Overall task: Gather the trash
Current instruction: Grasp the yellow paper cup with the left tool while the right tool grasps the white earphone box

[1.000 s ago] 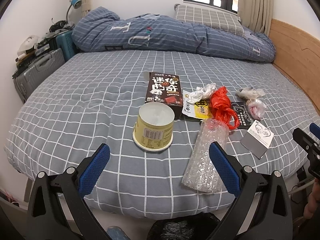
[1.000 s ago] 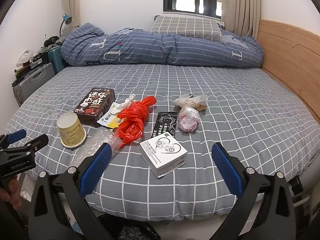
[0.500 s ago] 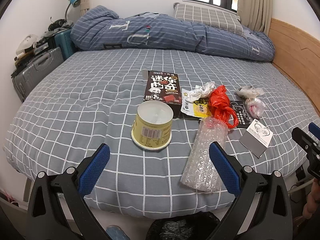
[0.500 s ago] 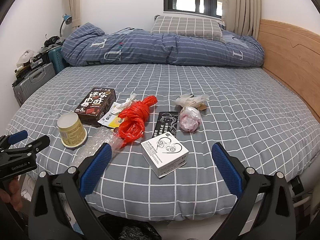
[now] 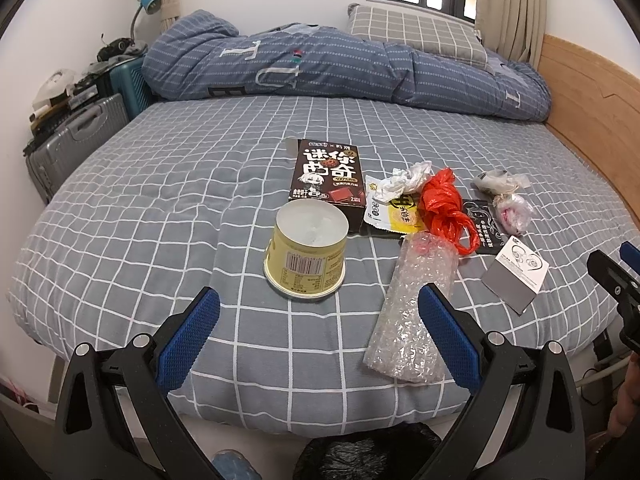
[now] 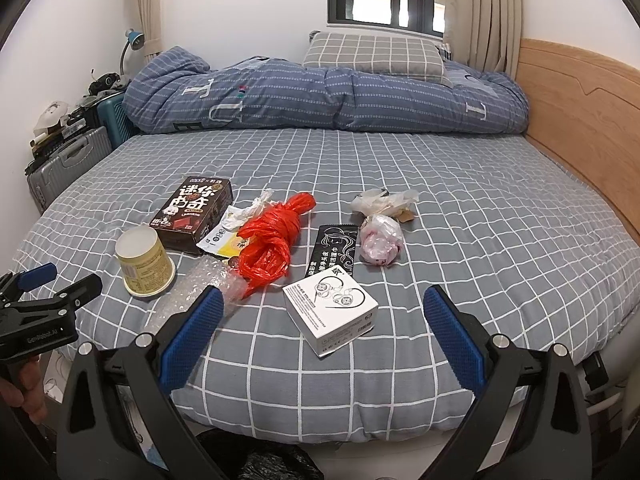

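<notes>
Slightly nearer than before, we see the upturned yellow paper cup [image 5: 306,252] on the grey checked bed [image 5: 160,208]; both grippers [image 5: 318,320] [image 6: 320,320] hover before it, fingers spread, holding nothing.

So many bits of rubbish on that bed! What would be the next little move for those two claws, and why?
Probably ease the left gripper forward onto the yellow cup. Both grippers are open and empty, all the trash lies on the bed, and the cup stands nearest, roughly in line with that gripper's opening.
</notes>
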